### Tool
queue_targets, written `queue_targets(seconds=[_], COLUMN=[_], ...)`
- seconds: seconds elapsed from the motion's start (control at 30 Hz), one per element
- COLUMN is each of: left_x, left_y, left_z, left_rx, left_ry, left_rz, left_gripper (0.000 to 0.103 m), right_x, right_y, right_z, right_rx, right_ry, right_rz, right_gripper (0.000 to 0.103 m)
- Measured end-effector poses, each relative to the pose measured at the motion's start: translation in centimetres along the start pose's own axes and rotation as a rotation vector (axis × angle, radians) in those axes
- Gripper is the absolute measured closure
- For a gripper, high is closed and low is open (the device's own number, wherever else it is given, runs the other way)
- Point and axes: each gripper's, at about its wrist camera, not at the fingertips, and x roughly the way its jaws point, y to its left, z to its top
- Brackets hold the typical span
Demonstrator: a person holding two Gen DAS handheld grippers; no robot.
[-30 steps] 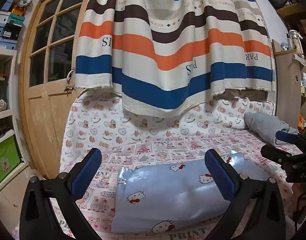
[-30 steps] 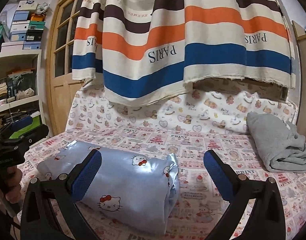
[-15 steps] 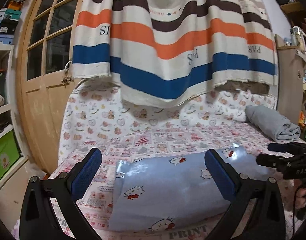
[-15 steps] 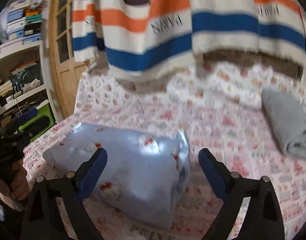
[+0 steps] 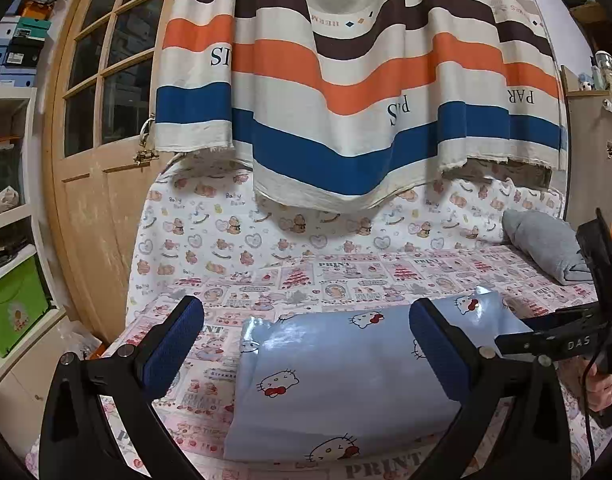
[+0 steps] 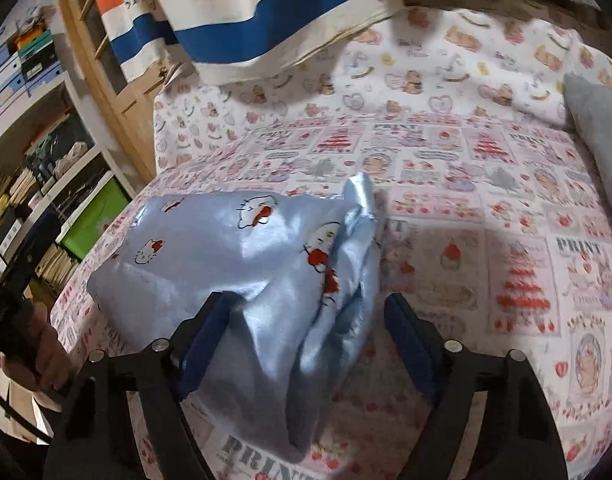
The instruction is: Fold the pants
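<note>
The right gripper (image 6: pixel 306 340) is tilting steeply down over the near end of the folded pants (image 6: pixel 242 272), a light-blue satin bundle with a cartoon-cat print. Its jaws have just been closing and are standing partly apart, with the bundle's layered end between them; the left pad is touching or sitting under the fabric, while the right pad is standing clear beside it, so nothing is being clamped. The left gripper (image 5: pixel 306 344) is pointing nearly level across the bed (image 5: pixel 345 276), its jaws spread wide and holding nothing, with the pants (image 5: pixel 337 384) lying beyond and below the pads. In the left wrist view a hand (image 5: pixel 601 388) is gripping the right tool's handle at the right edge. The pants are lying on the patterned bed sheet, well apart from a folded grey garment (image 5: pixel 545 244) at the far right.
</note>
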Motion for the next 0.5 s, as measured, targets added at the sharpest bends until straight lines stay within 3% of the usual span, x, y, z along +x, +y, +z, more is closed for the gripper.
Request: queue_targets(seconds=[0.27,0.37,0.5], left_x=[0.7,2.9,5.5], left_y=[0.5,2.8,7.1], left_z=[0.1,0.8,1.4], left_rx=[-0.01,-0.071,-0.245], left_ry=[0.042,0.211,0.389], left_rz=[-0.032,-0.054,-0.121], left_gripper=[0.001,0.001,0.006], right_x=[0.4,0.5,0.5], right_y=[0.3,-0.8,-0.8], right_z=[0.2,0.2,0.2], right_rx=[0.006,0.065,0.074], right_ry=[0.014,0.013,0.011], right_rz=[0.048,0.077,0.071], right_gripper=[0.073,0.086,0.087])
